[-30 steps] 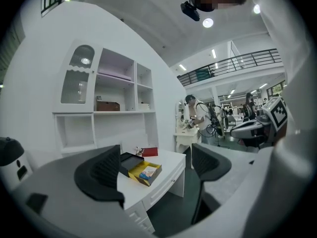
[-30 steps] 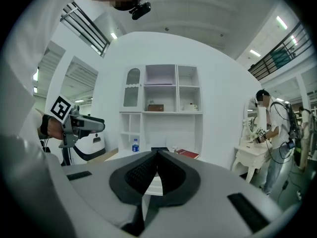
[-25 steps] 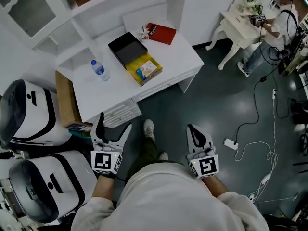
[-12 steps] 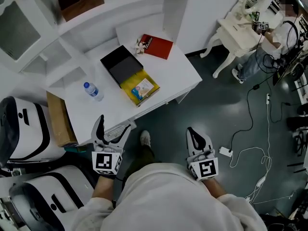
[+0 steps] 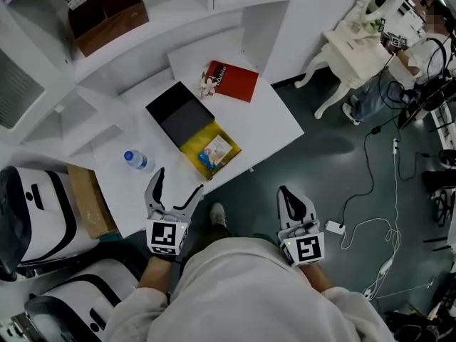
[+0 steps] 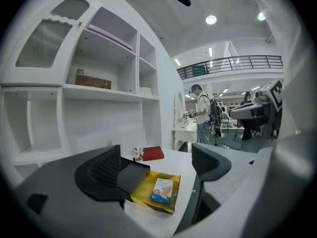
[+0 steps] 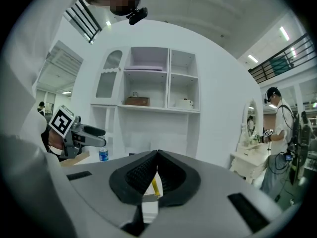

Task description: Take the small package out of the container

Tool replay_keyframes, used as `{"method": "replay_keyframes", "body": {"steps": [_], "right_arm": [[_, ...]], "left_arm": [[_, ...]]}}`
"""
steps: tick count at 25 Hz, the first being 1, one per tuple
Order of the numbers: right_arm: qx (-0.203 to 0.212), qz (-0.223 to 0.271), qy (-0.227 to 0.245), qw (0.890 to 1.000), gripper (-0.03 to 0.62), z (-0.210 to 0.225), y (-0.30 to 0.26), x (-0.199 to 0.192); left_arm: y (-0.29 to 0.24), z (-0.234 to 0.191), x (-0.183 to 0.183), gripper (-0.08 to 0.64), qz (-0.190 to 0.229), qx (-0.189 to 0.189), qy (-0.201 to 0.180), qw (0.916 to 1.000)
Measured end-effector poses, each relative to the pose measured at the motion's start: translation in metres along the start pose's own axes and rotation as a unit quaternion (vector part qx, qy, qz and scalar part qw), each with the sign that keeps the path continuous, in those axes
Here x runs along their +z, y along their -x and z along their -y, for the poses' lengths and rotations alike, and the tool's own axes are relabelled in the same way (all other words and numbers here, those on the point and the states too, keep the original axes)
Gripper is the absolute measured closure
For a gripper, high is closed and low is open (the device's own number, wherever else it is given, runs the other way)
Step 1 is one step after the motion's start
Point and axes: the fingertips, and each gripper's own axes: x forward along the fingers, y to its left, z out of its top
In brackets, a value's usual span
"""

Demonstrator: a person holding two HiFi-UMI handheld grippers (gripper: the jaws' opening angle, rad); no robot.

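Head view says it all: nothing has really been started yet. The small package is seen lying flat inside the yellow container, whose black lid is already flipped open on the far side, so the way in is clear. The left gripper is held near the table's near edge with jaws spread wide and nothing between them, aimed roughly at the container. The right gripper is held over the floor, well apart from the table, jaws pressed together on nothing. Reach, grip and lift-out are all left to be done.

On the white table a water bottle is stood at the left and a red book is laid at the far side. White shelving is set behind it, and cables are strewn over the dark floor to the right.
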Motion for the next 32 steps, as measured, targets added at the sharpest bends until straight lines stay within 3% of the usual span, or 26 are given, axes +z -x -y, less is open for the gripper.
{"method": "replay_keyframes", "body": {"steps": [9, 17, 24, 32], "right_arm": [[-0.022, -0.003, -0.004, 1.000, 0.568, 0.016, -0.039, 0.007], [-0.008, -0.015, -0.022, 1.000, 0.568, 0.043, -0.068, -0.007], [-0.013, -0.004, -0.026, 1.000, 0.568, 0.082, -0.080, -0.001], [-0.035, -0.035, -0.038, 0.998, 0.568, 0.118, -0.067, -0.031]], "left_arm": [[-0.059, -0.015, -0.020, 0.120, -0.042, -0.043, -0.017, 0.9980], [-0.107, -0.008, -0.055, 0.120, -0.102, -0.054, -0.055, 0.9918], [-0.147, 0.010, -0.113, 0.120, -0.198, -0.076, -0.090, 0.9731], [-0.189, 0.017, -0.171, 0.120, -0.281, -0.090, -0.113, 0.9487]]}}
